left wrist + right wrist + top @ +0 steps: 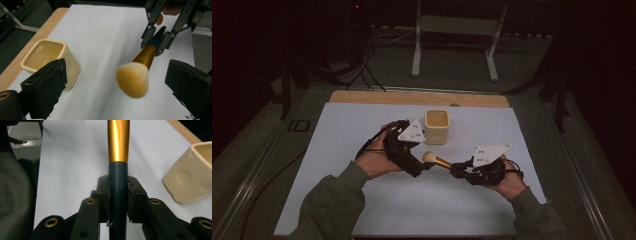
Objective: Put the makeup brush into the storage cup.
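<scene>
In the high view the makeup brush (435,160) hangs just above the white table sheet (362,125) at mid-frame, its pale head toward the left gripper (424,166) and its dark handle end in the right gripper (455,169); the cream square cup (436,126) stands on the sheet just above them in the frame. The right gripper view gives what the high view blurs: both pads (103,192) clamp the dark handle (118,195), with the gold ferrule (118,140) running up out of the top edge. The left gripper view shows its own jaws spread wide, nothing pressed between them, the fluffy brush head (132,78) floating in the gap nearer the right-hand jaw, slightly smeared, and the cup at left behind the other jaw.
</scene>
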`<state>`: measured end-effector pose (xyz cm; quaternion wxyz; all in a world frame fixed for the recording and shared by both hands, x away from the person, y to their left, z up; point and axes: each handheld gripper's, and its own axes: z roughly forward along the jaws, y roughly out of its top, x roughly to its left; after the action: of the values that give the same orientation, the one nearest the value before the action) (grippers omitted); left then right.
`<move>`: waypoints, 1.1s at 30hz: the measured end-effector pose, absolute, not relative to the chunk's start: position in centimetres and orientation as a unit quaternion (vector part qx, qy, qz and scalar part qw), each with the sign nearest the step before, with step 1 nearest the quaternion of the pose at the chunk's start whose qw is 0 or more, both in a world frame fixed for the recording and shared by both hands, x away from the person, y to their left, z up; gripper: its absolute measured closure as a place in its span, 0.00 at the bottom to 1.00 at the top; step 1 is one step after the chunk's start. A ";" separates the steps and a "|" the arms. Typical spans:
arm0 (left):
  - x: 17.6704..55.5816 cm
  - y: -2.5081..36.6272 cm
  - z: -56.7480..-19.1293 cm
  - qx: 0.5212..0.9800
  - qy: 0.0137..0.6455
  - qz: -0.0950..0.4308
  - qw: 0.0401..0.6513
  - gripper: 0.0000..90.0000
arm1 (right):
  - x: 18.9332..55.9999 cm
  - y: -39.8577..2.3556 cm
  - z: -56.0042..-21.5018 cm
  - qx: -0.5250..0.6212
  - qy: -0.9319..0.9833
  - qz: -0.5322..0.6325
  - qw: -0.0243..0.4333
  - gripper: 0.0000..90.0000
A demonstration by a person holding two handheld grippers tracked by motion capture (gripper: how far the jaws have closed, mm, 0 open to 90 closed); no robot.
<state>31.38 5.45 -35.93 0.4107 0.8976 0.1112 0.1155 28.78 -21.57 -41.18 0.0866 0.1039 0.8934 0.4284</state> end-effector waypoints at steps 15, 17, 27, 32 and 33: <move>31.9 5.7 -37.2 0.873 0.124 0.056 0.468 0.15 | 28.8 -21.9 -40.3 0.123 0.853 0.498 0.096 0.83; 31.9 5.6 -37.3 0.867 0.127 0.043 0.480 0.17 | 28.9 -21.8 -40.3 0.121 0.848 0.507 0.090 0.83; 32.1 5.7 -37.2 0.839 0.122 -0.011 0.530 0.39 | 29.1 -21.2 -40.6 0.120 0.831 0.539 0.075 0.83; 32.2 5.8 -37.2 0.832 0.116 -0.026 0.542 0.57 | 29.0 -21.2 -40.7 0.119 0.829 0.542 0.070 0.83; 32.2 5.9 -37.1 0.831 0.115 -0.026 0.543 0.60 | 29.1 -21.2 -40.7 0.118 0.828 0.544 0.068 0.83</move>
<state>32.23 5.89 -37.14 0.5432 0.8313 0.1151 -0.0260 29.05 -21.21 -40.72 0.0681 0.1180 0.8280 0.5439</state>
